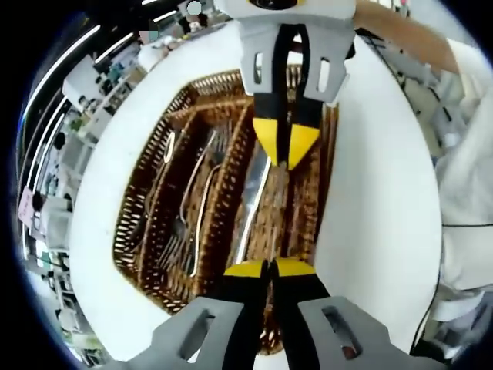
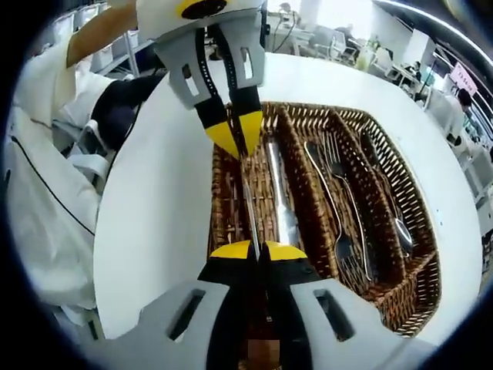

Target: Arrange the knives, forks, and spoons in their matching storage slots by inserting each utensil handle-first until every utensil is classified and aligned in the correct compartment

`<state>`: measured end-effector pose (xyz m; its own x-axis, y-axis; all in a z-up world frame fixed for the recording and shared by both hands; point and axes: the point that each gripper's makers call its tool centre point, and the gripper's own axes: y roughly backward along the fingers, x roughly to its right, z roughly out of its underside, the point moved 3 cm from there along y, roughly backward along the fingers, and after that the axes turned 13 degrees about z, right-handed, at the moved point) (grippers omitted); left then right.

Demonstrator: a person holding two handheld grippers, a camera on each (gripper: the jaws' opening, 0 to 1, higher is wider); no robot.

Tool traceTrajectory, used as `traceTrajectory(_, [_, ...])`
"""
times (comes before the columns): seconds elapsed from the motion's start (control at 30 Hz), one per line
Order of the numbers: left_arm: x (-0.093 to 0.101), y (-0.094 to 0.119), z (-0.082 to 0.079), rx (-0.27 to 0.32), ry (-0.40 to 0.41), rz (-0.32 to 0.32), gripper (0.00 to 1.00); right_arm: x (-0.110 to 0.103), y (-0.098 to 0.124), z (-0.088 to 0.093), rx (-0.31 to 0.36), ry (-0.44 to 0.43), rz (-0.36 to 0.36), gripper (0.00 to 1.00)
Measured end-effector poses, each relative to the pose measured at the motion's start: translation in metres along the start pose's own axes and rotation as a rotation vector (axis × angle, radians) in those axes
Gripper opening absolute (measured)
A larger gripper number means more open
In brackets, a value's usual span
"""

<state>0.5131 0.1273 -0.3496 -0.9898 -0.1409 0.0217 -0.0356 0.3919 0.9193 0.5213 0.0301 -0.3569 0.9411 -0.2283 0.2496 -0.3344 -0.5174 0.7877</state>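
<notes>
White round surface carries a wicker tray split into long compartments. Both tongs meet over the same compartment, from opposite ends.

Right gripper view: right tongs at the bottom, tips pressed together on one end of a knife; left tongs come in from the top, tips together on its other end. So the knife is held at both ends, lying lengthwise just over the compartment. Whether it touches the wicker floor, cannot tell. A second knife lies just beside it in the same part of the tray. Forks sit in the next compartment along, spoons in the outer one.

Left gripper view: left tongs together at the bottom, right tongs opposite, knife below; forks and spoons further over.

Step, as I read it: setting the last knife into the knife slot. Other utensils look sorted. Task seems near its end.

Next move calls for lowering both ends level, keeping the knife parallel with its neighbour, then parting the tips without dragging it askew.
</notes>
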Motion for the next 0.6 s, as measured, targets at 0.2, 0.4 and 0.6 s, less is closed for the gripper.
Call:
traceTrajectory(0.2, [-0.006,-0.007,0.000,-0.012,0.030,0.035,0.02,0.001,-0.003,0.005,-0.015,-0.028,-0.015,0.04])
traceTrajectory(0.4, [-0.007,-0.011,-0.002,-0.021,0.031,0.060,0.02,0.002,-0.006,0.010,-0.042,-0.076,-0.048,0.04])
traceTrajectory(0.6, [-0.013,-0.018,-0.001,-0.039,0.075,0.114,0.02,0.002,-0.015,0.016,-0.075,-0.118,-0.087,0.05])
